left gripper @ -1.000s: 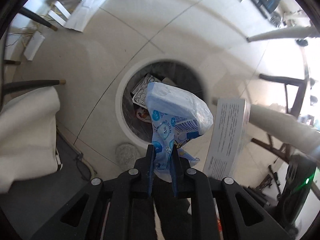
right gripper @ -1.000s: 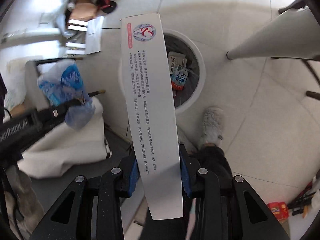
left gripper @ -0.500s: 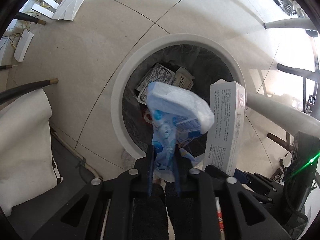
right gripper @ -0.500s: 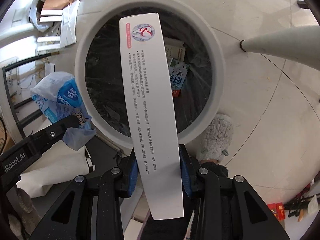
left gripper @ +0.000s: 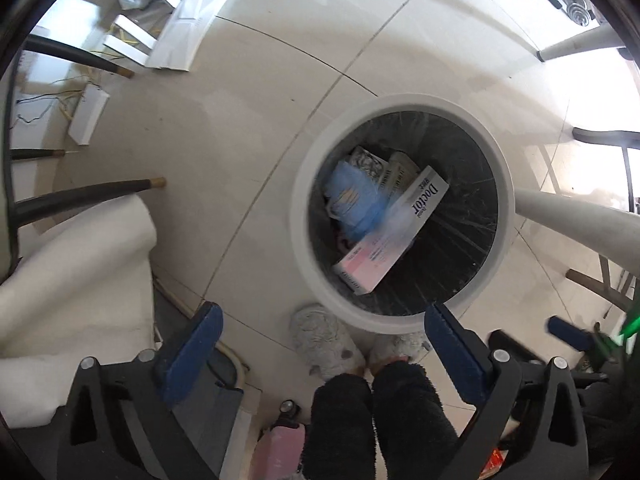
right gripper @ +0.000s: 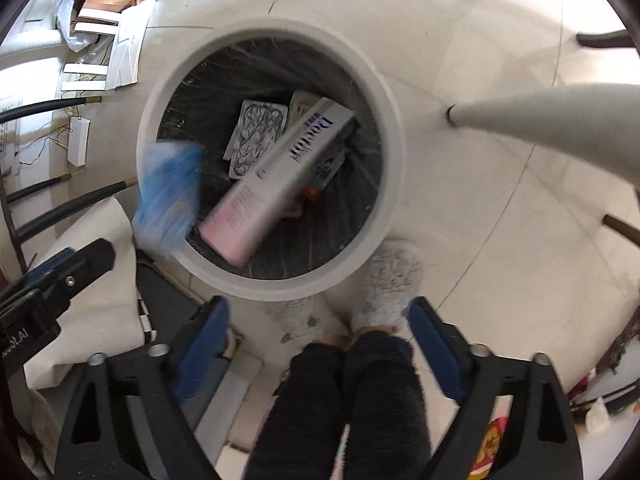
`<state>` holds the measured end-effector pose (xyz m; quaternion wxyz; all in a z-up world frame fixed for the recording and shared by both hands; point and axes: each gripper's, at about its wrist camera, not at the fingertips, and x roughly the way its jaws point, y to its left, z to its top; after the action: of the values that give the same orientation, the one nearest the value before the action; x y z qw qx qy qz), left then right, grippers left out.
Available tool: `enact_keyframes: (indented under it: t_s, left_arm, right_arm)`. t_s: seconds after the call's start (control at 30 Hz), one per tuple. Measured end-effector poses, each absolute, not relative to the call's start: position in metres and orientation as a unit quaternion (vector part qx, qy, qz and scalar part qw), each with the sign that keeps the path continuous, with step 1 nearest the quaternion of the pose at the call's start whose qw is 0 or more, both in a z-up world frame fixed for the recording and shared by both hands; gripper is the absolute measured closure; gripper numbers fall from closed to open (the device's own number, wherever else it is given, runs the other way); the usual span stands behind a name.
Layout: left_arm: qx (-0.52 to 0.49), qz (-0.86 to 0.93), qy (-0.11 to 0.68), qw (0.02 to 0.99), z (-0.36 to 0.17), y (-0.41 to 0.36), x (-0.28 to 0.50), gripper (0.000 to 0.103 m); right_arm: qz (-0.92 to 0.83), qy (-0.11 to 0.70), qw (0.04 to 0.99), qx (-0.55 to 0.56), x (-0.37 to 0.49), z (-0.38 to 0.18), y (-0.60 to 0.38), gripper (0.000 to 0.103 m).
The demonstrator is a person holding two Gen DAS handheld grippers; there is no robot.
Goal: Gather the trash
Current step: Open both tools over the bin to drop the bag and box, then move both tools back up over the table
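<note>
A round white bin [left gripper: 304,216] with a black liner stands on the floor below both grippers; it also shows in the right wrist view [right gripper: 394,148]. A long white and pink box [left gripper: 394,232] [right gripper: 280,176] is falling into it, blurred. A blue and white plastic bag [left gripper: 352,200] [right gripper: 168,196] is falling too, blurred, near the bin's left rim in the right view. My left gripper [left gripper: 324,364] is open and empty above the bin. My right gripper [right gripper: 320,356] is open and empty.
The bin holds older wrappers and a blister pack [right gripper: 256,140]. The person's legs and fluffy slippers [left gripper: 324,344] stand next to the bin. A white table leg [right gripper: 540,108] is at the right. Chair legs [left gripper: 88,196], white cloth and papers [left gripper: 188,28] lie at the left.
Both grippers opened and let go: the box and the blue bag left the jaws and are dropping into the bin. Both grippers have pulled back a little from the bin.
</note>
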<state>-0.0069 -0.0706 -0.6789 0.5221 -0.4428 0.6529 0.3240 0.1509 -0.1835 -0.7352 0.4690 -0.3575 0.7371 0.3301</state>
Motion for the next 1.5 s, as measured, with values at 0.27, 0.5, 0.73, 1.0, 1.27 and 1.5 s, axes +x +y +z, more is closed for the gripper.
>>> enact_keyframes:
  t_s: [0.27,0.5,0.73,1.0,1.27,1.5]
  left_arm:
    - [-0.431,0.349,0.646,0.524,-0.638,-0.083,-0.024,0.000]
    - [-0.426,0.358,0.641,0.529,-0.583,-0.096,-0.035,0.000]
    - [-0.417,0.365,0.636,0.537,-0.509,-0.111,-0.043,0.000]
    - [-0.413,0.378,0.615,0.556,-0.417,-0.126,-0.054,0.000]
    - [-0.399,0.372,0.594,0.592,-0.332,-0.143,-0.058,0.000]
    - [-0.374,0.388,0.567,0.623,-0.268,-0.134,-0.044,0.000]
  right_arm:
    - [0.332,0.711,0.505,-0.359,0.152,-0.692,-0.190,0.000]
    - [0.337,0.702,0.523,-0.347,0.150,-0.632,-0.201,0.000]
    - [0.352,0.690,0.535,-0.337,0.145,-0.546,-0.218,0.000]
    - [0.367,0.672,0.556,-0.323,0.146,-0.429,-0.236,0.000]
    - [0.380,0.653,0.571,-0.320,0.145,-0.326,-0.250,0.000]
    - [0.402,0.654,0.578,-0.278,0.156,-0.253,-0.255,0.000]
